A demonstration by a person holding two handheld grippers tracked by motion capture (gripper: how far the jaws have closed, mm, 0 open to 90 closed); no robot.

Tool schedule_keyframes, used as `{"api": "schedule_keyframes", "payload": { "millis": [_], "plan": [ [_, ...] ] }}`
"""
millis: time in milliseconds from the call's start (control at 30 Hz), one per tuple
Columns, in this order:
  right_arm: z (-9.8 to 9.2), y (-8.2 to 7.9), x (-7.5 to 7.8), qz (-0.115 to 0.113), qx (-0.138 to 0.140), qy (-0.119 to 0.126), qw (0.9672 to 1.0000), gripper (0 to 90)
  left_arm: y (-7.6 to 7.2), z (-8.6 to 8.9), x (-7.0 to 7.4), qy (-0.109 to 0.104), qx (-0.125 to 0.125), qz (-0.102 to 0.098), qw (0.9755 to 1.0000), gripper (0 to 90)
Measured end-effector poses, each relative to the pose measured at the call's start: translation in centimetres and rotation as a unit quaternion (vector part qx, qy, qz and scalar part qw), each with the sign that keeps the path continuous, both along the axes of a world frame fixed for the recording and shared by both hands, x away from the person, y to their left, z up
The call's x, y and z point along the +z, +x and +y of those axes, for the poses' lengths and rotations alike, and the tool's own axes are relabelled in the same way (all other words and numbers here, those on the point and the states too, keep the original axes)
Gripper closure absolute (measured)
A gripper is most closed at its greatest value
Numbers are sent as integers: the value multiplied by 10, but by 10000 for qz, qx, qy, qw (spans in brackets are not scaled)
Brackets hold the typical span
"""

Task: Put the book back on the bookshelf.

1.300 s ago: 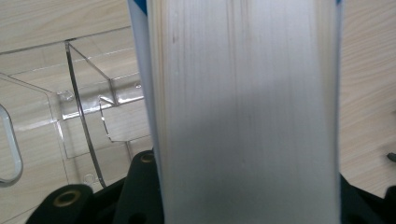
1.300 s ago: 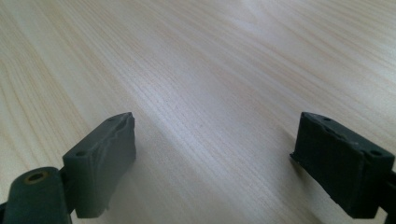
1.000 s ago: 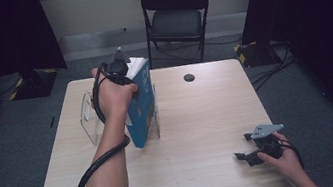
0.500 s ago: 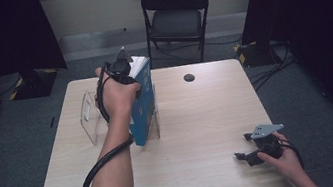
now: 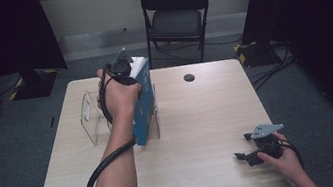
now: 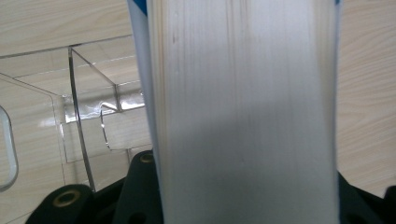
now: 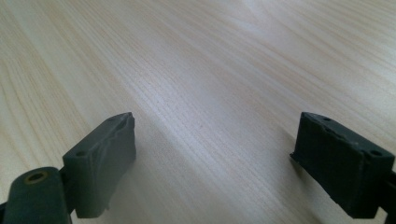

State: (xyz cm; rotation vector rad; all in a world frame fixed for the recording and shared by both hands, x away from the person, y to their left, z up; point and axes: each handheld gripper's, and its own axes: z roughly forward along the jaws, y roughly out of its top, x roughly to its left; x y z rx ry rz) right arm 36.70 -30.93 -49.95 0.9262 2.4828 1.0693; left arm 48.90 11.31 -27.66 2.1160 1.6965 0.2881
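Change: between the earlier pictures and now almost nothing differs; the left hand holds the same place above the clear holder, and the book has the same height and the same lean.
Meaning: I judge this as a pause in the middle of putting the book into the holder, or of adjusting it there; the placing does not look finished, because the hold is not released.
Left tongs (image 5: 126, 72): closed on the top edge of the blue book (image 5: 144, 109); in the left gripper view the white page block (image 6: 243, 112) stands between the black jaws, which press on its covers.
Book position: it stands upright on its lower edge, inside or just against the clear acrylic holder (image 5: 92, 116), on the left half of the desk (image 5: 201, 133); whether its foot sits fully between the dividers I cannot tell.
Right tongs (image 5: 245, 157): wide open with nothing between the jaws, resting low on the desk near the front right corner, well apart from the book.
Around: a small dark round thing (image 5: 189, 77) lies on the desk toward the far edge; a black folding chair (image 5: 175, 18) stands behind the desk.
In the way: the thin transparent walls of the holder, which the book's lower corner could catch; the cable (image 5: 101, 174) hangs along the left forearm.
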Motion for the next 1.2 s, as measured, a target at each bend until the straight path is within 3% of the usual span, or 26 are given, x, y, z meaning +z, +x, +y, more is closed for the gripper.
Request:
{"api": "schedule_keyframes", "payload": {
  "millis": [367, 467, 1200],
  "plan": [
    [0, 0, 0, -1, 15, -4, 10000, 118, 1, -4, -12, 36, 18, -87, 10000, 618],
    [0, 0, 0, 4, 8, 18, 10000, 118, 0, -4, -15, -37, 58, -97, 9999, 618],
    [1, 3, 0, -12, 83, 15, 10000, 118, -1, -8, -21, 44, -9, -323, 9995, 617]
  ]
}}
